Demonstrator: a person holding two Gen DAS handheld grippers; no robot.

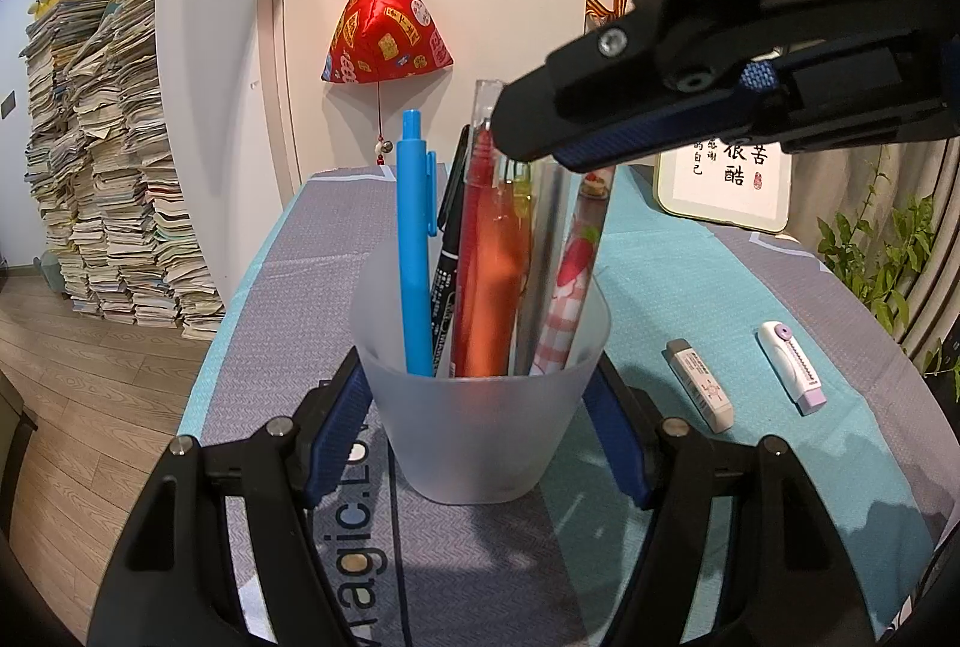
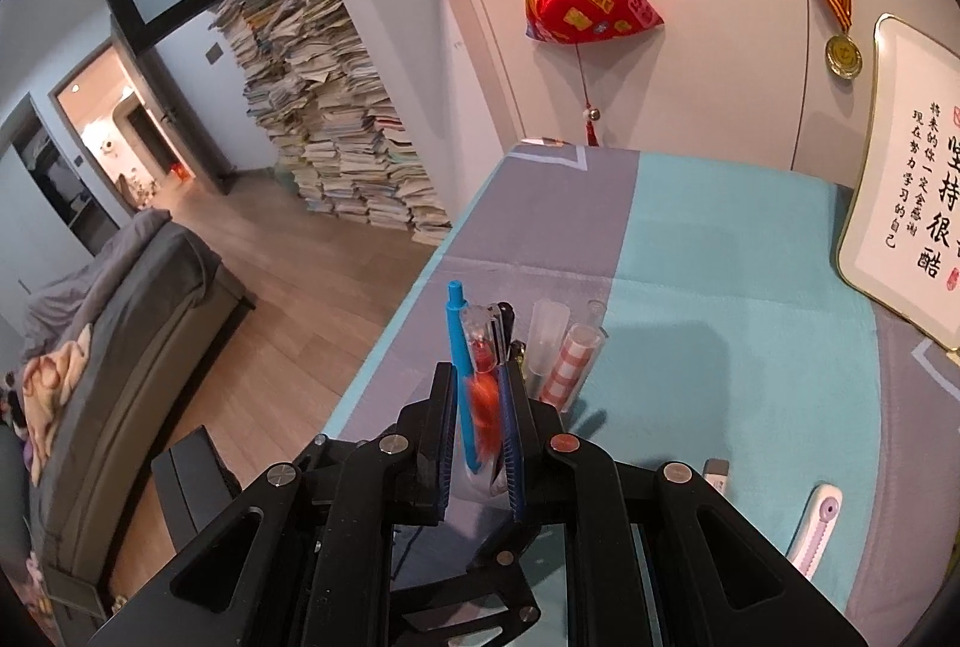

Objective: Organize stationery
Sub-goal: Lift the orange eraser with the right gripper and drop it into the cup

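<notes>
A frosted plastic cup (image 1: 480, 425) stands on the table and holds several pens: a blue pen (image 1: 415, 251), a black marker (image 1: 447, 251), an orange-red pen (image 1: 489, 263) and a strawberry-print pen (image 1: 570, 275). My left gripper (image 1: 480, 383) is shut on the cup, one finger on each side. My right gripper (image 2: 480, 395) hangs over the cup, its jaws partly open around the orange-red pen (image 2: 486, 407). It shows from the side in the left wrist view (image 1: 540, 143). A white eraser (image 1: 699, 383) and a purple correction tape (image 1: 792, 365) lie to the right.
A framed calligraphy board (image 2: 906, 203) leans at the table's back right. A red hanging ornament (image 1: 384, 29) hangs on the wall behind. Tall paper stacks (image 1: 108, 167) stand on the floor at left. A plant (image 1: 876, 251) is at the right edge.
</notes>
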